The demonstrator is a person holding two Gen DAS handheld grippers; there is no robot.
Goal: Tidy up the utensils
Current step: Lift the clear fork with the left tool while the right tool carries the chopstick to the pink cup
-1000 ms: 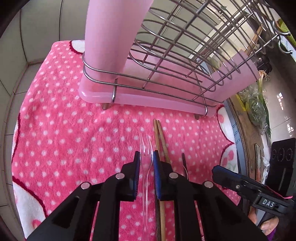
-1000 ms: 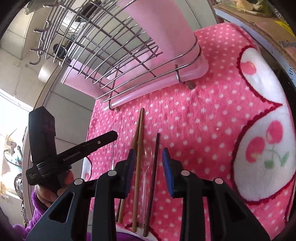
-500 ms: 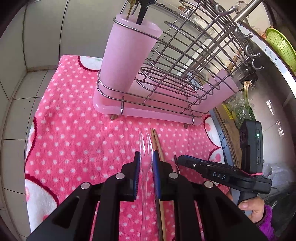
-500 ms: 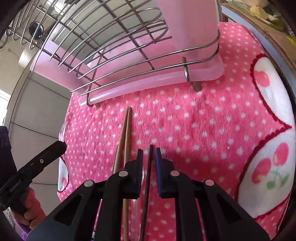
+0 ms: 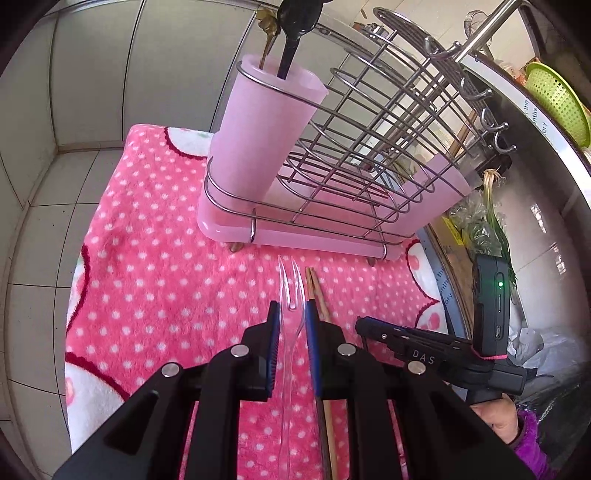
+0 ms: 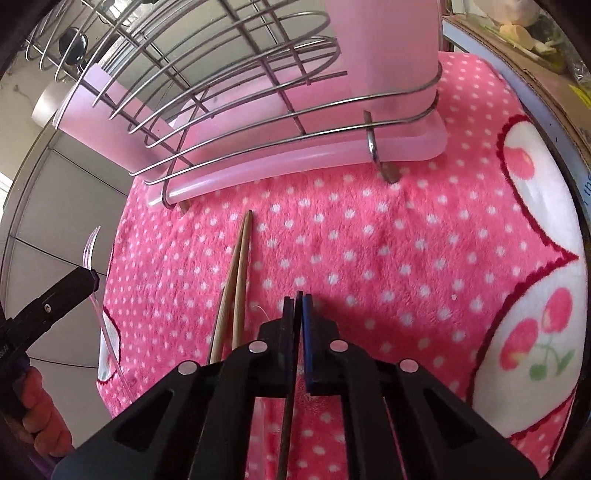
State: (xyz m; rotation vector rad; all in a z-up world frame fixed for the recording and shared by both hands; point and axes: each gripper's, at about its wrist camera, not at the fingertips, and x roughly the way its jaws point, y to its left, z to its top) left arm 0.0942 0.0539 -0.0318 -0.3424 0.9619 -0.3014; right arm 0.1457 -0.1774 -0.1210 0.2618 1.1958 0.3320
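My left gripper [image 5: 291,321] is shut on a clear plastic fork [image 5: 290,284] and holds it above the pink dotted towel [image 5: 155,288], tines pointing at the rack. The fork also shows in the right wrist view [image 6: 90,245]. My right gripper [image 6: 298,299] is shut on a thin dark utensil handle [image 6: 286,435] low over the towel. A pair of wooden chopsticks [image 6: 236,284] lies on the towel to its left. The pink utensil cup [image 5: 266,136] stands in the wire rack [image 5: 369,147] and holds a black spoon [image 5: 293,26] and a gold one.
The rack sits on a pink drip tray [image 5: 295,236]. Tiled walls stand left and behind. A cardboard box with greens [image 5: 476,229] and a green basket [image 5: 557,99] are at the right. The right gripper [image 5: 369,326] shows beside the left one.
My left gripper has lifted and drawn back with the fork, so the whole cup shows. My right gripper closed on the dark utensil handle and moved closer to the rack.
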